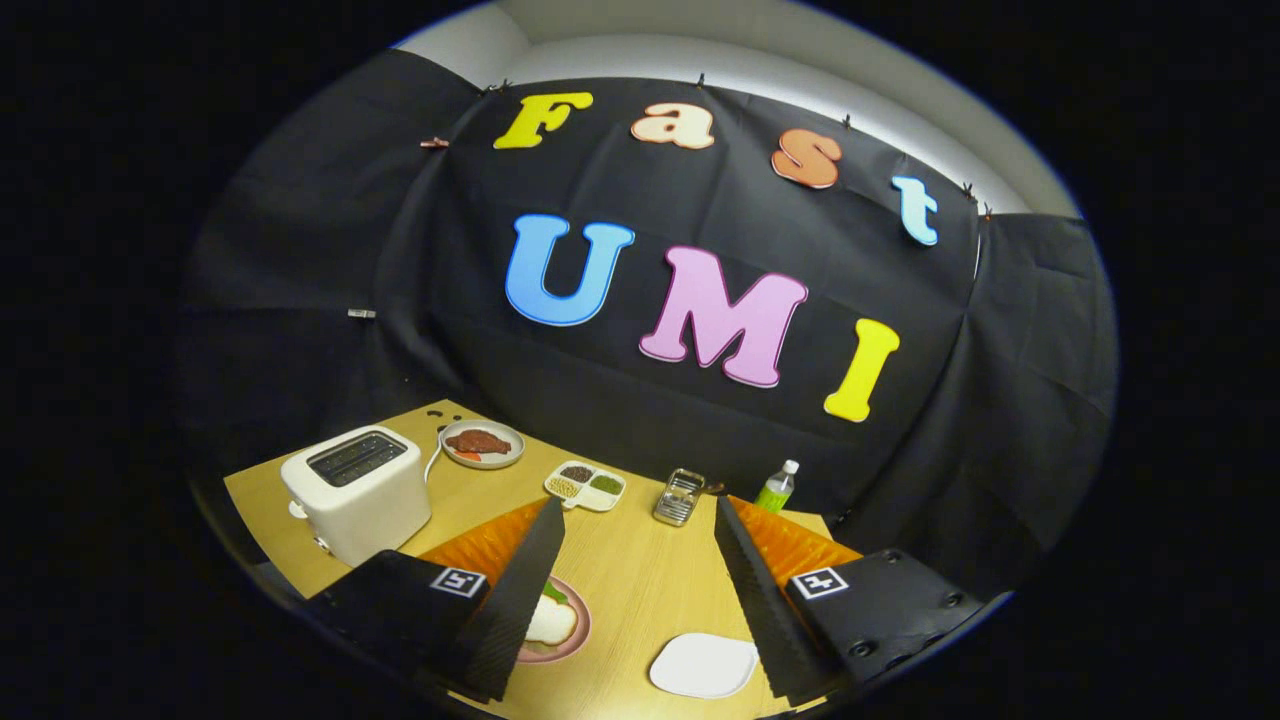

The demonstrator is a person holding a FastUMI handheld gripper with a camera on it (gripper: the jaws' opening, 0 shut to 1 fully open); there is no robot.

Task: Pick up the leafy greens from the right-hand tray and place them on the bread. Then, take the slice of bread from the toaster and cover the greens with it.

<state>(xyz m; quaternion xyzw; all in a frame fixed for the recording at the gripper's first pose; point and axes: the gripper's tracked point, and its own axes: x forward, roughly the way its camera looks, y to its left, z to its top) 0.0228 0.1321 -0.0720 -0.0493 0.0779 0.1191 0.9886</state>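
Observation:
My gripper (637, 505) is open and held above the wooden table (640, 580), its fingers wide apart with nothing between them. Below the left finger (520, 590) sits a pink plate (580, 635) holding a pale slice of bread (553, 624), with a bit of leafy green (553, 592) on its far side; the finger hides part of both. A white tray (703, 665) lies bare just inside the right finger. The white toaster (355, 490) stands beyond the left finger, its top slots dark.
Beyond the fingers along the table's back: a round plate with brown meat (482, 443), a small divided dish of seeds (585, 485), a metal holder (679, 496) and a green bottle (777, 487). The black cloth wall rises right behind them.

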